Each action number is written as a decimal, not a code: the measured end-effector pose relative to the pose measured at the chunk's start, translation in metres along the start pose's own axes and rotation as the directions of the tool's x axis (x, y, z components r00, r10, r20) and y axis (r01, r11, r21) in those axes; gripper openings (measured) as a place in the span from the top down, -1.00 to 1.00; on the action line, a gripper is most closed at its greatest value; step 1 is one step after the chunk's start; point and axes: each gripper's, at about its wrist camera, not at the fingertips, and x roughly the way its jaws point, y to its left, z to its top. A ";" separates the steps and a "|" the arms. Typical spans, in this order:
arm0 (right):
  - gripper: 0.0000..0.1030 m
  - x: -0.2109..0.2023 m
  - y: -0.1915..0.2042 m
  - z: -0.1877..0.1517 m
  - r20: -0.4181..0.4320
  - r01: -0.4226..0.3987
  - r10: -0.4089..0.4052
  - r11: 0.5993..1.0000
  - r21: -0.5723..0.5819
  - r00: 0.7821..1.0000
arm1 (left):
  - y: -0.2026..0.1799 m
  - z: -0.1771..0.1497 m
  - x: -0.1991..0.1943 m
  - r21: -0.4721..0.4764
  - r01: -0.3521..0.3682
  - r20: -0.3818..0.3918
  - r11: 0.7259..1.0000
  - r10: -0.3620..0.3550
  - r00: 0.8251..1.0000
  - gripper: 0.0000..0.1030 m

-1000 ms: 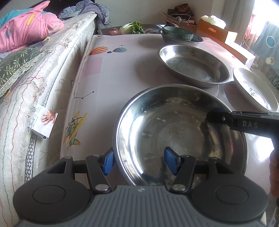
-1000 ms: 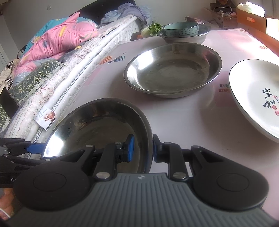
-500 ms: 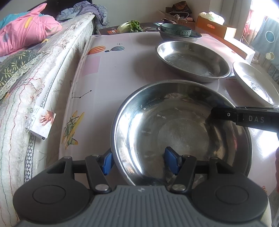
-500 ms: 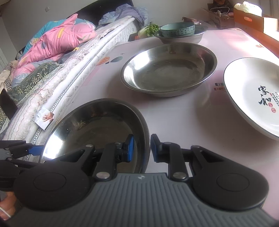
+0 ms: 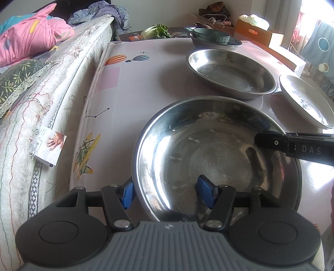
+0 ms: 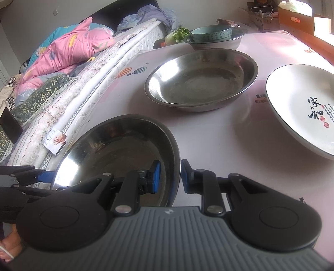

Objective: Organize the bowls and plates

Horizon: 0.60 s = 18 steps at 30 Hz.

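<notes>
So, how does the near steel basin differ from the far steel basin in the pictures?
The near steel basin has gripper fingers over its rim on two sides; the far steel basin stands free on the table, with nothing touching it.
The right gripper is closed on the near basin's rim, and the left gripper straddles the rim with a wide gap; neither is at the far basin.
Both are round, shallow, shiny and empty.

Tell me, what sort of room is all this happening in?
Most likely a bedroom or one-room home that doubles as a dining space. A mattress with a pink quilt runs right along the table, which holds steel basins and a white plate, with cardboard boxes behind.
</notes>
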 end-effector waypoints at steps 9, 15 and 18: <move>0.59 0.000 0.002 -0.001 0.000 -0.006 0.006 1.000 0.005 1.000 | 0.000 0.000 0.002 -0.004 0.000 -0.003 1.000 0.000 1.000 -0.25; 0.59 0.000 0.002 -0.001 0.000 -0.006 0.006 1.000 0.006 1.000 | 0.000 0.000 0.001 -0.003 -0.001 -0.002 1.000 0.001 1.000 -0.27; 0.59 0.000 0.002 -0.001 0.000 -0.006 0.006 1.000 0.006 1.000 | 0.000 0.000 0.002 -0.003 0.000 -0.003 1.000 0.000 1.000 -0.27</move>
